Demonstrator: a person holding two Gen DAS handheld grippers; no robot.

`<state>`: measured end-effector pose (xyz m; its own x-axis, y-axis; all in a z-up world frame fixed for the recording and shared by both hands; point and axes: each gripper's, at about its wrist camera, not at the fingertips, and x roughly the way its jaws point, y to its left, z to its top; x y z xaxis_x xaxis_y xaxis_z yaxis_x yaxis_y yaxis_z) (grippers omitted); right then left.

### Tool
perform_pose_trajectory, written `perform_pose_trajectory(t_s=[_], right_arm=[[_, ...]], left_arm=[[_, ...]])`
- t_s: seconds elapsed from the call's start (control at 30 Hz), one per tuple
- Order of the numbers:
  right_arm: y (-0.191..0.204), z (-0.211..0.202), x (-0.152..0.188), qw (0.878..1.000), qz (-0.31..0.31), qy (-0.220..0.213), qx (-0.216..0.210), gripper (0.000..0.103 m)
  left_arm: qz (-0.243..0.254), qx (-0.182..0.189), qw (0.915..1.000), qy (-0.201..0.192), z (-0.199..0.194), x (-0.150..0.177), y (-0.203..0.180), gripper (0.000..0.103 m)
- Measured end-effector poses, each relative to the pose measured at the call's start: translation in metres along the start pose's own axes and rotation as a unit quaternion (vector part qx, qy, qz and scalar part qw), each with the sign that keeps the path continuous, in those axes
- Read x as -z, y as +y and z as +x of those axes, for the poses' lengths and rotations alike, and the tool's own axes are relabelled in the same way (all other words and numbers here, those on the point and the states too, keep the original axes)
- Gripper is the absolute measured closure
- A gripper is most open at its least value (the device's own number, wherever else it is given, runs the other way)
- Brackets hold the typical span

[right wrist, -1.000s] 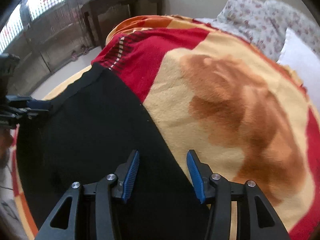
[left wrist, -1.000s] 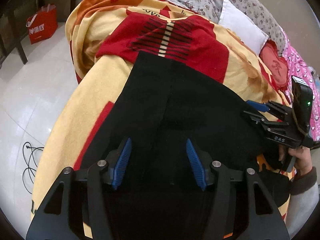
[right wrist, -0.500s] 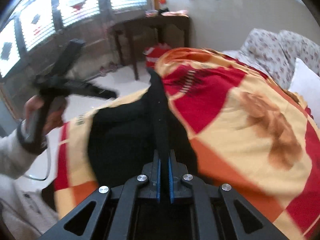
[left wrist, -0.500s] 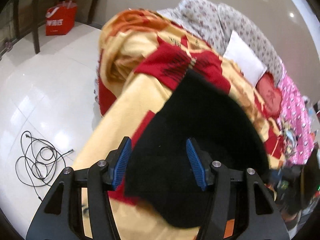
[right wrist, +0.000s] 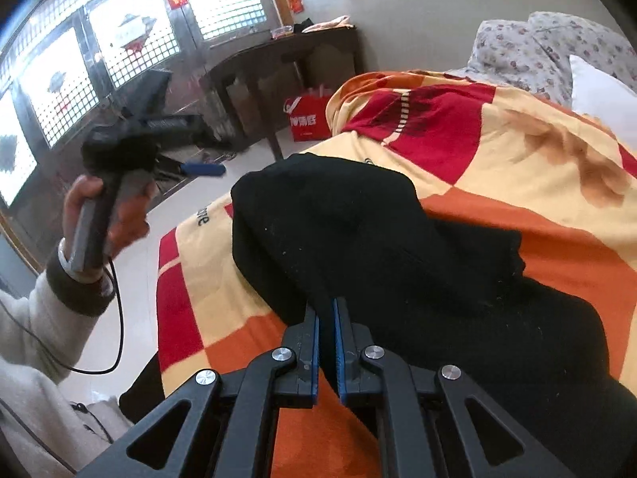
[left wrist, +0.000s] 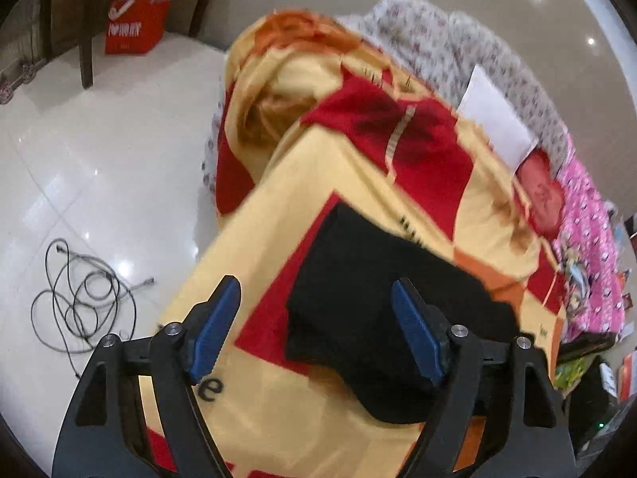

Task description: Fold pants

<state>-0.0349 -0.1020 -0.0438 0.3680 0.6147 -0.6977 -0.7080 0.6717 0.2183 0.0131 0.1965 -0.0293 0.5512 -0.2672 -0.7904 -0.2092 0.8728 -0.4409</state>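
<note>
On the bed's yellow, red and orange blanket [left wrist: 350, 183] I see the black pants [right wrist: 358, 239] lying bunched in a fold. My right gripper [right wrist: 326, 318] has its fingers pressed together on a ridge of the pants fabric. My left gripper [left wrist: 314, 318] hangs above the blanket's edge, fingers spread wide with nothing between them, clear of the cloth

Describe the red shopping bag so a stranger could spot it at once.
Start at the bed with the checked blanket. Beyond its foot, a dark wooden table stands against the wall. The red shopping bag sits on the floor beneath it, the only bright red thing there, with white print.
</note>
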Motion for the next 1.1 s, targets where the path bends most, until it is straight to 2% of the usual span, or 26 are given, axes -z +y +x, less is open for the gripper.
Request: perform_pose_trajectory(t_s=[0.07, 0.1, 0.13, 0.17, 0.2, 0.3, 0.33, 0.4, 0.47, 0.53, 0.6, 0.63, 0.67, 0.77, 0.9, 0.93, 1.0, 1.1], right_arm=[[0.001, 0.001, 0.001, 1.000, 0.005, -0.002, 0.000, 0.097], [-0.001, 0.000, 0.002, 1.000, 0.010, -0.004, -0.001, 0.097], [-0.001, -0.003, 0.002, 1.000, 0.018, -0.008, -0.009, 0.097], [-0.001, -0.006, 0.002, 1.000, 0.022, -0.011, -0.015, 0.097], [0.001, -0.010, 0.002, 1.000, 0.022, -0.014, -0.018, 0.097], [0.001, -0.010, 0.008, 0.999, 0.040, -0.017, -0.031, 0.097], [-0.002, -0.002, 0.012, 0.998, 0.050, 0.003, -0.039, 0.097], [-0.004, 0.008, 0.018, 0.998, 0.053, 0.032, -0.029, 0.097], [-0.005, -0.002, 0.014, 0.997, 0.055, 0.027, -0.036, 0.095], [-0.014, -0.027, 0.000, 0.998, 0.063, -0.011, -0.029, 0.090], [-0.026, -0.043, -0.011, 0.996, 0.072, -0.042, 0.012, 0.059], [-0.037, -0.047, -0.018, 0.994, 0.083, -0.053, 0.050, 0.056], [-0.045, -0.048, -0.022, 0.992, 0.091, -0.054, 0.061, 0.056], [-0.071, -0.042, -0.030, 0.987, 0.140, -0.055, 0.051, 0.057], [-0.090, -0.009, -0.036, 0.985, 0.154, -0.019, 0.081, 0.059], [-0.098, 0.005, -0.037, 0.982, 0.165, -0.003, 0.089, 0.063], [-0.107, 0.014, -0.034, 0.980, 0.172, 0.005, 0.098, 0.090], [-0.109, 0.011, -0.037, 0.981, 0.166, -0.010, 0.098, 0.095]], left_arm=[[0.013, 0.004, 0.9999, 0.007, 0.007, 0.005, -0.006, 0.025], [0.027, 0.000, 0.9996, 0.003, 0.009, 0.007, -0.010, 0.030], [0.046, -0.008, 0.9989, -0.004, 0.008, 0.010, -0.016, 0.039], [0.070, -0.021, 0.9973, -0.006, 0.008, 0.013, -0.023, 0.055], [0.084, -0.027, 0.9961, -0.004, 0.008, 0.016, -0.026, 0.060], [0.118, -0.032, 0.9925, -0.008, 0.006, 0.024, -0.031, 0.064], [0.125, -0.040, 0.9913, -0.008, 0.007, 0.027, -0.030, 0.064], [0.122, -0.041, 0.9917, 0.001, 0.009, 0.028, -0.026, 0.064], [0.117, -0.041, 0.9923, 0.000, 0.006, 0.028, -0.021, 0.064], [0.121, -0.054, 0.9912, -0.010, 0.002, 0.028, -0.021, 0.067], [0.118, -0.064, 0.9908, -0.015, 0.002, 0.026, -0.019, 0.067], [0.113, -0.062, 0.9916, -0.013, 0.003, 0.025, -0.017, 0.067], [0.108, -0.059, 0.9924, -0.010, 0.004, 0.025, -0.015, 0.067], [0.106, -0.061, 0.9924, -0.013, 0.003, 0.027, -0.014, 0.067], [0.110, -0.066, 0.9917, -0.014, 0.004, 0.027, -0.017, 0.067], [0.109, -0.066, 0.9917, -0.013, 0.005, 0.027, -0.017, 0.067], [0.108, -0.068, 0.9917, -0.013, 0.005, 0.027, -0.017, 0.067], [0.110, -0.068, 0.9915, -0.012, 0.007, 0.027, -0.016, 0.067]])
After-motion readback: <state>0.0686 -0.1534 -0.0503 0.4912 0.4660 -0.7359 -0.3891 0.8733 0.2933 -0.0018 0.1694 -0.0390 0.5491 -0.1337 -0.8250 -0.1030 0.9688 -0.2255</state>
